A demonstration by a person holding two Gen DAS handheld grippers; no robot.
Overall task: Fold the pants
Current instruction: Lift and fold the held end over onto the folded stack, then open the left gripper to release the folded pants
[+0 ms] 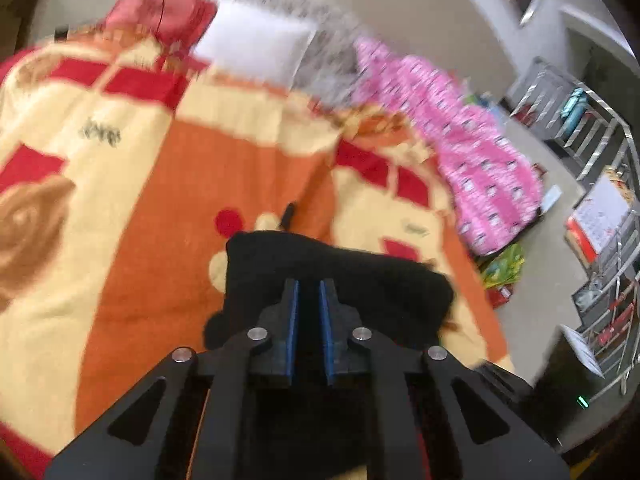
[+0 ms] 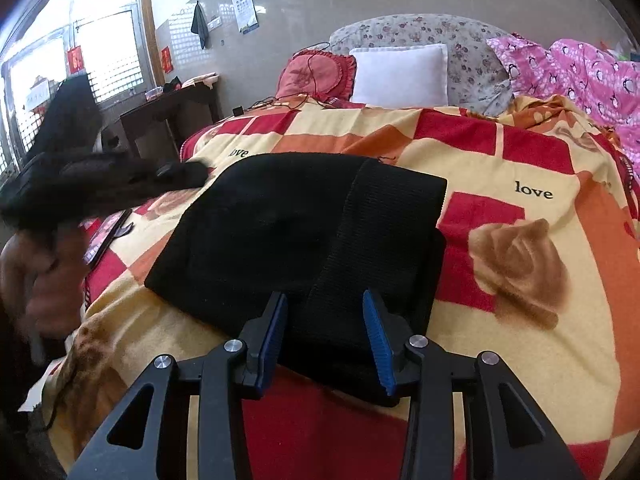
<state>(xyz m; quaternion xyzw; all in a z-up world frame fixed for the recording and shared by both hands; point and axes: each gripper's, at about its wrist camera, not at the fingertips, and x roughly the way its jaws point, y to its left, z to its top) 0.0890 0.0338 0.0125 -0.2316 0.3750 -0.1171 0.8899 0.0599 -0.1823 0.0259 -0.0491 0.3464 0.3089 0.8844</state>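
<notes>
2 grippers over folded black pants [image 2: 296, 232]: left gripper [image 1: 308, 286] nearly closed, empty; right gripper [image 2: 326, 300] spread.

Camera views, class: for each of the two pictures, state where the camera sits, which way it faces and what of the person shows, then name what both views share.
Left wrist: rides on the left tongs, looking down over the folded black pants on the patterned blanket; jaws nearly shut; no body visible.
Right wrist: rides on the right tongs, facing the headboard across the pants; jaws apart over the fabric; a blurred hand at left.
Shared: pants, blanket, white pillow, pink quilt.
</notes>
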